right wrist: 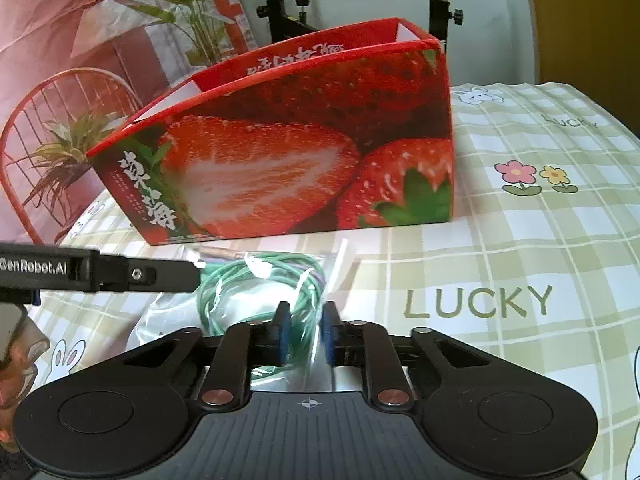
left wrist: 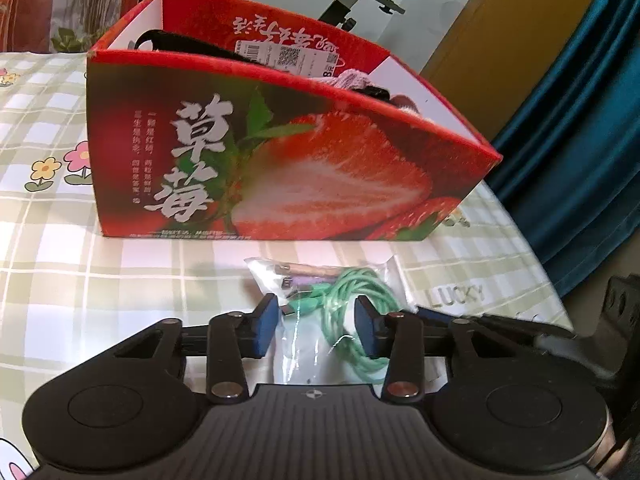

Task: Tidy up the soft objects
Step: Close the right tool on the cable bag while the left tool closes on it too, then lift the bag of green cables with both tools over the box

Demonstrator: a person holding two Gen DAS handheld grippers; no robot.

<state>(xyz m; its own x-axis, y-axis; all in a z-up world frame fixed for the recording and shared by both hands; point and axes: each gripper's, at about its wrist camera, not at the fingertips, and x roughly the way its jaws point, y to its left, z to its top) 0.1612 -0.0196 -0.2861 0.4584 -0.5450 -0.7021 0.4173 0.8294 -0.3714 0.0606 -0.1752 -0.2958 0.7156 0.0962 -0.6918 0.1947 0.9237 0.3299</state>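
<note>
Fingers of the left gripper (left wrist: 316, 326) stand partly open on either side of a clear plastic bag (left wrist: 304, 344) that holds a coiled green cable (left wrist: 352, 312); the blue pads (left wrist: 266, 330) flank the bag, but whether they press on it cannot be told from this view. The bag lies on the checked tablecloth (left wrist: 80, 272) just in front of the strawberry box (left wrist: 280, 152), probably so the lift into the box is short. Over the box's rim show a black strap, a barcoded label (left wrist: 288, 54) and something pink and fuzzy (left wrist: 356, 82), so it looks to be the collecting bin for the soft things.

From the right wrist camera, the right gripper (right wrist: 306, 330) has its fingers drawn close together, pinching the near edge of the same bag (right wrist: 316, 280), with a strand of the green cable (right wrist: 256, 280) running between the pads (right wrist: 329, 330). A black arm of the left gripper (right wrist: 120, 276) reaches in from the left edge over the bag's far side. Two grips probably suit a limp, slippery bag that would sag or slide from one. The box (right wrist: 300, 152) stands just behind it, open top upward.
</note>
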